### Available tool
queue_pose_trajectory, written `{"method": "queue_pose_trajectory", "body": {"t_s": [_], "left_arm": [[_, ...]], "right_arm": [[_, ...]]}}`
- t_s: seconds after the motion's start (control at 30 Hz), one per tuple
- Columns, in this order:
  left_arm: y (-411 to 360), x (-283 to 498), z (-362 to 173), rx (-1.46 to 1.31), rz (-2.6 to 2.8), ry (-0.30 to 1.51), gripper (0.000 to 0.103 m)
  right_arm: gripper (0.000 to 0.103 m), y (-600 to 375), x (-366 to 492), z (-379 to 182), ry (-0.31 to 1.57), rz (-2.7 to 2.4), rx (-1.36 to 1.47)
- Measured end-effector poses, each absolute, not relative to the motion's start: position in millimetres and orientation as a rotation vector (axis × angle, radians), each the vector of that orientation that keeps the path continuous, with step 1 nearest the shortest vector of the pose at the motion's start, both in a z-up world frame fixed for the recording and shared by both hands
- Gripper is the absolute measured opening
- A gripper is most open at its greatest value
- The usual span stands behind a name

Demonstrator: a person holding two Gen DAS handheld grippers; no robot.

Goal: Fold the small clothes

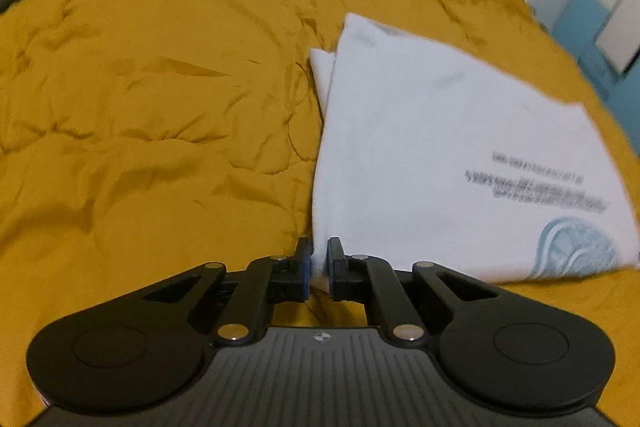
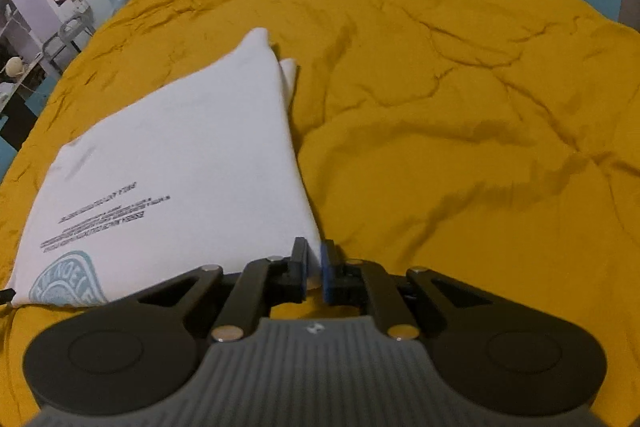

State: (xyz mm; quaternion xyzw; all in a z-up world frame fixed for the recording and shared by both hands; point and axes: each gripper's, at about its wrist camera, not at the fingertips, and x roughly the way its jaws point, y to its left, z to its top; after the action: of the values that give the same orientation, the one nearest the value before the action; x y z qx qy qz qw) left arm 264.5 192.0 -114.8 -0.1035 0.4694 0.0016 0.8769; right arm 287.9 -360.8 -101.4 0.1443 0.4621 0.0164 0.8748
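- Rumpled mustard-yellow quilted bedspread (image 1: pixel 152 99) fills both views; creased all over, lying under and ahead of both sets of jaws
- White cotton T-shirt (image 1: pixel 420 131) lies folded flat on the bedspread; from the left wrist it spreads ahead and to the right of the jaws, from the right wrist (image 2: pixel 192 147) ahead and to the left; a narrower under-layer peeks out at the far corner
- Blurred dark lines of print and a pale teal round emblem (image 2: pixel 66 285) sit on the shirt's near part, upside down in both views; wording unreadable
- Left black two-finger gripper (image 1: pixel 319 263): jaws narrow, blue-lined pads pinching the shirt's near corner; white cloth visible between them
- Right black two-finger gripper (image 2: pixel 315 261): jaws likewise narrow, clamped on the other near corner; a sliver of white fabric between the pads; bare bedspread to the right of the jaws
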Motion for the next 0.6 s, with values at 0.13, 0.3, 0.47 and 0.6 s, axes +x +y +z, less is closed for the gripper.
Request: {"method": "queue_pose_trajectory", "body": {"t_s": [0.13, 0.3, 0.47, 0.6], "left_arm": [[178.9, 262.4, -117.2, -0.109, 0.025, 1.005, 0.009], [165.0, 260.2, -111.7, -0.032, 0.046, 1.048, 0.011], [165.9, 248.4, -99.7, 0.005, 0.083, 1.091, 0.012], [169.4, 232.4, -77.2, -0.02, 0.083, 1.009, 0.012]], "right_arm": [[0.0, -353.8, 290.4, -107.9, 0.971, 0.029, 0.247], [0.0, -351.6, 289.3, -113.9, 0.975, 0.017, 0.215], [0.003, -339.8, 279.1, -101.7, 0.976, -0.015, 0.055], [0.007, -337.3, 261.6, -85.2, 0.931, -0.041, -0.013]]}}
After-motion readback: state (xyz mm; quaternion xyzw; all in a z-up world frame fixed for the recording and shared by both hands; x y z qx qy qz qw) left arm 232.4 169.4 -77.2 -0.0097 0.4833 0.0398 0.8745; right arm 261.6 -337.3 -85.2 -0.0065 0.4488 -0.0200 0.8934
